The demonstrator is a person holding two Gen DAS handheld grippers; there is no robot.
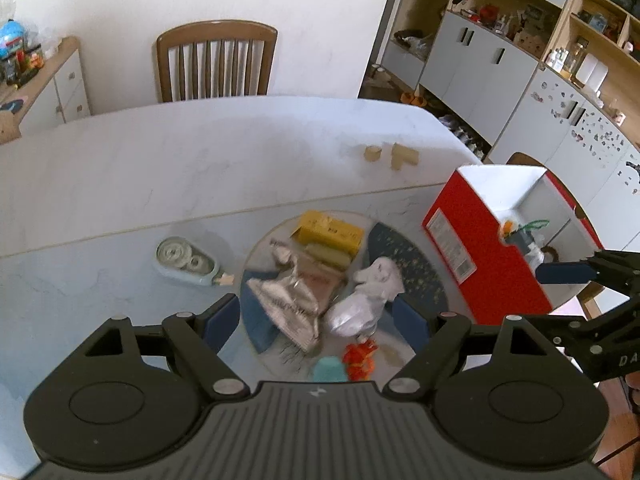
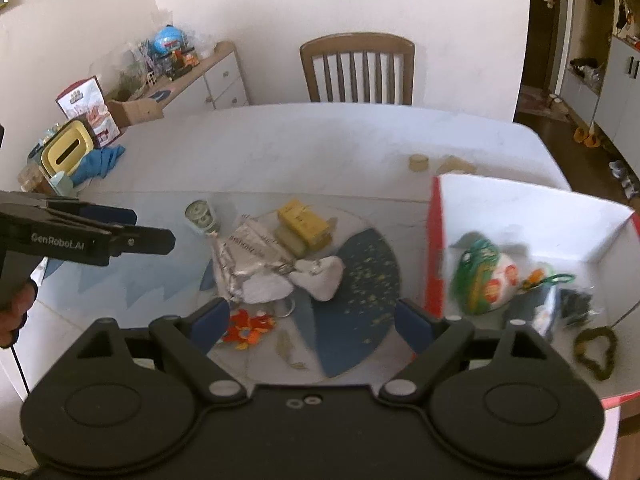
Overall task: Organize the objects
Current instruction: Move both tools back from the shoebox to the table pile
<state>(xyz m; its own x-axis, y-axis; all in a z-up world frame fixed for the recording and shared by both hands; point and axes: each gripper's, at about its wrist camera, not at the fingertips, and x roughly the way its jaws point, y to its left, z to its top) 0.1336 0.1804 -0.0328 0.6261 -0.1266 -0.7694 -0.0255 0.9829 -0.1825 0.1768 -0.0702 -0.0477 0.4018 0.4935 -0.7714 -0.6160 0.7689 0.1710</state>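
A round blue-and-white mat (image 1: 416, 268) (image 2: 360, 280) lies on the table and carries a yellow box (image 1: 330, 232) (image 2: 304, 222), a silver foil wrapper (image 1: 288, 300) (image 2: 244, 256), a white crumpled bag (image 1: 368, 296) (image 2: 320, 276) and an orange toy (image 1: 360, 358) (image 2: 248, 328). A mint correction-tape dispenser (image 1: 186, 262) (image 2: 202, 216) lies left of the mat. A red-and-white box (image 1: 492, 252) (image 2: 520, 208) at the right holds several items. My left gripper (image 1: 320, 320) is open above the mat. My right gripper (image 2: 312, 320) is open and empty above the mat.
Two small wooden blocks (image 1: 392, 156) (image 2: 440, 164) lie on the far right of the table (image 1: 200, 168). A wooden chair (image 1: 216, 60) (image 2: 358, 68) stands behind it. A yellow tissue box (image 2: 66, 152) and a blue cloth (image 2: 98, 162) sit at the far left.
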